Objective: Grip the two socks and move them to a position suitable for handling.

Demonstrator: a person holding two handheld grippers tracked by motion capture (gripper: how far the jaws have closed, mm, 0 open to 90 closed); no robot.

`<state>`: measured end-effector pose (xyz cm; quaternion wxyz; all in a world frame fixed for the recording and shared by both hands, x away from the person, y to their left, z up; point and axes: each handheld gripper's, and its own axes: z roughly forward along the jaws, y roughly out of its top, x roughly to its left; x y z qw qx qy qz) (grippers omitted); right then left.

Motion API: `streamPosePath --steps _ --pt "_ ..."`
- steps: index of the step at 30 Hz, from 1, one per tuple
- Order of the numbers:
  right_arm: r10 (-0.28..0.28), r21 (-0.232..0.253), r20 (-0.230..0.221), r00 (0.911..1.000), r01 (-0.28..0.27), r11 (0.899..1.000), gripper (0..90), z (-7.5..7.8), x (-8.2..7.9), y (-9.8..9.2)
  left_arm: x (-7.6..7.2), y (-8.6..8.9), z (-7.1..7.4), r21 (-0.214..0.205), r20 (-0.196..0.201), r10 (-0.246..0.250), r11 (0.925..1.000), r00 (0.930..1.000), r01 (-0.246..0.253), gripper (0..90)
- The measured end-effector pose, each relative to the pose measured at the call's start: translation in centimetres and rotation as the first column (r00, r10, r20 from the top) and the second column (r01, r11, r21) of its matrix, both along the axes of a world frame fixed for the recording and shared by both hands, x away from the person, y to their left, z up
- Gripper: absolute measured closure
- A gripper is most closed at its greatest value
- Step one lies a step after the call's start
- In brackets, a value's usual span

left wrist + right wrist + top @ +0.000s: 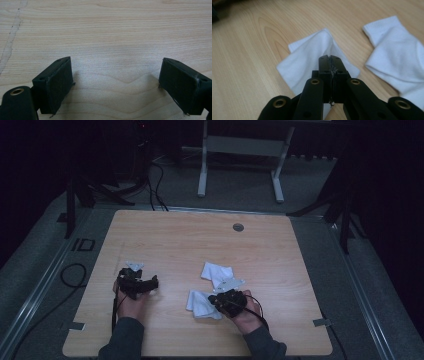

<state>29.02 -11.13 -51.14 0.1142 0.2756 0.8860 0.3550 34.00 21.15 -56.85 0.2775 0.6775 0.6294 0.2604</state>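
Right gripper (329, 58) of mine pinched on near white cloth sock (309, 57), second white sock (398, 57) just beside, left gripper (116, 82) gaping over bare wooden table (112, 30), open tabletop ahead

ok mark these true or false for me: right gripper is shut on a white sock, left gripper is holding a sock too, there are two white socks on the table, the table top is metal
1. The right gripper is shut on a white sock. True: its jaws are pinched on the fabric.
2. The left gripper holds a sock too. False: its jaws stand wide apart with bare wood between them.
3. Two white socks lie on the table. True: the second sock lies beside the pinched one.
4. The table top is metal. False: it is light wood grain.
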Motion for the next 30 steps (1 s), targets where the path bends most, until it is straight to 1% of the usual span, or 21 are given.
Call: streamPosePath --steps 2,3,7,9,12,17,20,23,26,30 --pt "0.000 0.004 0.007 1.0000 0.000 1.000 88.3 0.2 0.0 -0.1 0.0 0.0 0.0 0.000 -0.001 0.000 1.0000 1.0000 0.000 11.7" --pt "-0.002 0.011 0.016 0.9999 0.002 1.000 88.3 0.8 -0.1 -0.3 0.0 0.0 0.0 0.000 -0.001 0.000 1.0000 1.0000 0.000 11.7" --pt "-0.014 0.020 0.029 0.9995 0.013 1.000 88.3 1.8 -0.2 -1.1 0.0 0.0 0.0 -0.002 0.002 0.001 1.0000 1.0000 -0.001 11.7" --pt "-0.023 0.023 0.040 0.9989 0.022 0.999 88.3 2.3 -0.2 -1.7 0.0 0.0 0.0 -0.001 0.002 0.001 1.0000 1.0000 -0.001 11.7" --pt "-0.037 0.031 0.044 0.9984 0.035 0.999 88.3 3.1 -0.1 -2.7 0.0 0.0 0.0 -0.001 0.002 0.001 1.0000 1.0000 -0.001 11.7" --pt "-0.071 0.030 0.056 0.9959 0.069 0.997 88.3 3.8 0.0 -4.6 0.0 0.0 0.0 -0.001 0.002 0.001 1.0000 1.0000 -0.001 11.7" --pt "-0.101 0.036 0.051 0.9936 0.099 0.994 88.2 4.0 0.1 -6.0 0.0 0.0 0.0 0.000 0.000 -0.001 1.0000 1.0000 0.001 11.7" --pt "-0.125 0.031 0.050 0.9909 0.123 0.992 88.2 4.0 0.2 -7.2 0.0 0.0 0.0 0.000 0.000 0.000 1.0000 1.0000 0.000 11.7" --pt "-0.152 0.013 0.036 0.9877 0.152 0.988 88.1 3.5 0.2 -8.5 0.0 0.0 0.0 0.000 0.000 0.000 1.0000 1.0000 0.000 11.7" --pt "-0.192 -0.006 0.006 0.9814 0.192 0.981 88.1 2.3 0.4 -10.3 0.0 0.0 0.0 0.000 0.000 0.000 1.0000 1.0000 0.000 11.7"
